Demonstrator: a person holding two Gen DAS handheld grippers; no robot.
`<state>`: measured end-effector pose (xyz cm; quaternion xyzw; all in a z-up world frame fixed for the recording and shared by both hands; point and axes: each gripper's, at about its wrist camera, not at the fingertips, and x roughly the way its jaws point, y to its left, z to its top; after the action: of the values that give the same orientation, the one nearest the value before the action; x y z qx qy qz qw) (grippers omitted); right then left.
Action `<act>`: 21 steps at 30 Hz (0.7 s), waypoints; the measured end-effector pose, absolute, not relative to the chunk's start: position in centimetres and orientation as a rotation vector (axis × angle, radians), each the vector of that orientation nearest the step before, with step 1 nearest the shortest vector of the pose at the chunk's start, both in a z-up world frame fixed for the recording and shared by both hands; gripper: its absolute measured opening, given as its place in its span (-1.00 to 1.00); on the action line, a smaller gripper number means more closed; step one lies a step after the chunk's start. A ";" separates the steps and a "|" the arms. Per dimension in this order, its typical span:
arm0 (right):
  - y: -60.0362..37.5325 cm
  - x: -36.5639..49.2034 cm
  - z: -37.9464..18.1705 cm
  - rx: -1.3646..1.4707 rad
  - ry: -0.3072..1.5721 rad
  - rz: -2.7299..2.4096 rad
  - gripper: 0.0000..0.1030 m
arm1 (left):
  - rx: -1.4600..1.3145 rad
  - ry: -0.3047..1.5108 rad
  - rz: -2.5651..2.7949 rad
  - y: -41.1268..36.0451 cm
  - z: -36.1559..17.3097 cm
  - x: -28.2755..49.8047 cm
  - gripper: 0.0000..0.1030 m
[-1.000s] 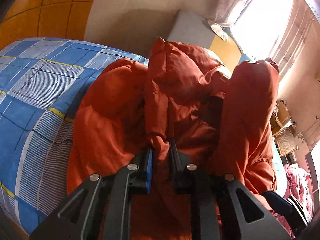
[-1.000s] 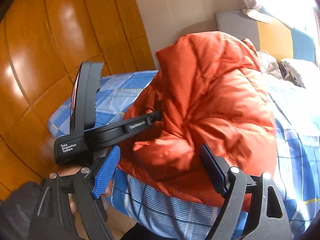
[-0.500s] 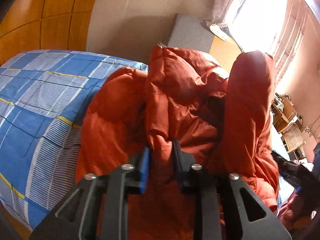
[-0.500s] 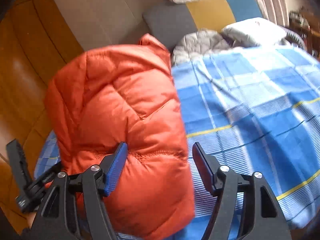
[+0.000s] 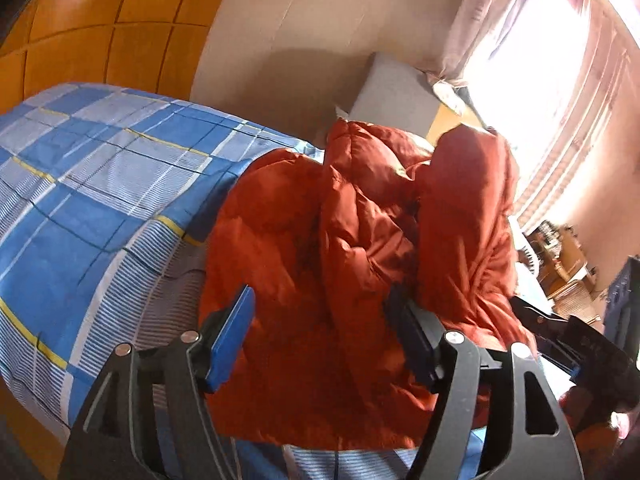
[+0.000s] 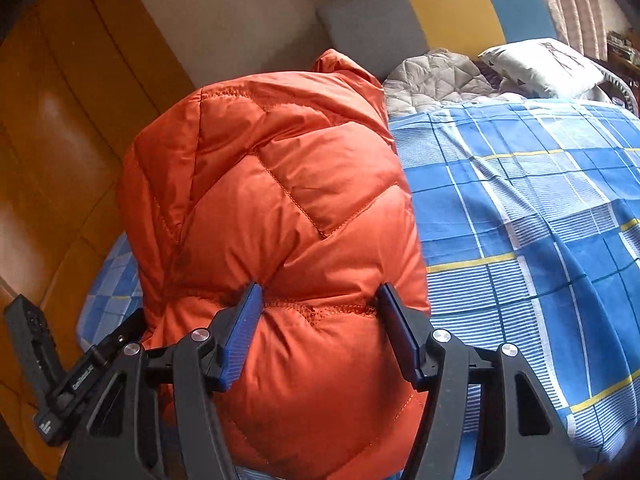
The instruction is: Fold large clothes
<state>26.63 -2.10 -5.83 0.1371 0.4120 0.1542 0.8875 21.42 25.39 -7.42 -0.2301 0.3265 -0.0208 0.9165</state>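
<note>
An orange puffer jacket (image 5: 340, 260) lies bunched in a thick folded bundle on the blue checked bedsheet (image 5: 92, 208). My left gripper (image 5: 324, 324) is open, its jaws wide apart on either side of the jacket's near folds. In the right wrist view the jacket (image 6: 280, 200) is a rounded quilted mound. My right gripper (image 6: 320, 316) is open with its blue pads against the jacket's hem seam on both sides, not squeezing it shut. The left gripper's body shows at the lower left of the right wrist view (image 6: 60, 380).
The bed (image 6: 540, 240) stretches right, with a grey quilt (image 6: 436, 76) and white pillow (image 6: 544, 64) at its head. A grey, yellow and blue headboard (image 6: 440, 20) stands behind. Orange wood panelling (image 6: 60, 120) lines the left. A bright window with curtains (image 5: 560, 80) is at right.
My left gripper has opened and let go of the jacket fold it was pinching. My right gripper has swung over the jacket and now straddles its hem.
</note>
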 end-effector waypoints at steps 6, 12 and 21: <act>0.2 27.0 -5.6 0.196 0.876 0.305 0.19 | -0.511 0.659 -0.121 25.3 -7.5 21.1 0.34; 3.1 27.6 -5.2 0.039 0.930 0.268 0.19 | -0.549 0.643 -0.153 26.1 -6.9 21.9 0.38; 3.7 27.8 -4.7 -0.050 0.938 0.282 0.19 | -0.507 0.671 -0.173 25.9 -5.0 26.8 0.53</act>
<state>27.77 3.72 -4.72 -0.0241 0.4503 0.1354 0.8822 26.76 25.85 -5.00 -0.2458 0.3252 -0.0839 0.9093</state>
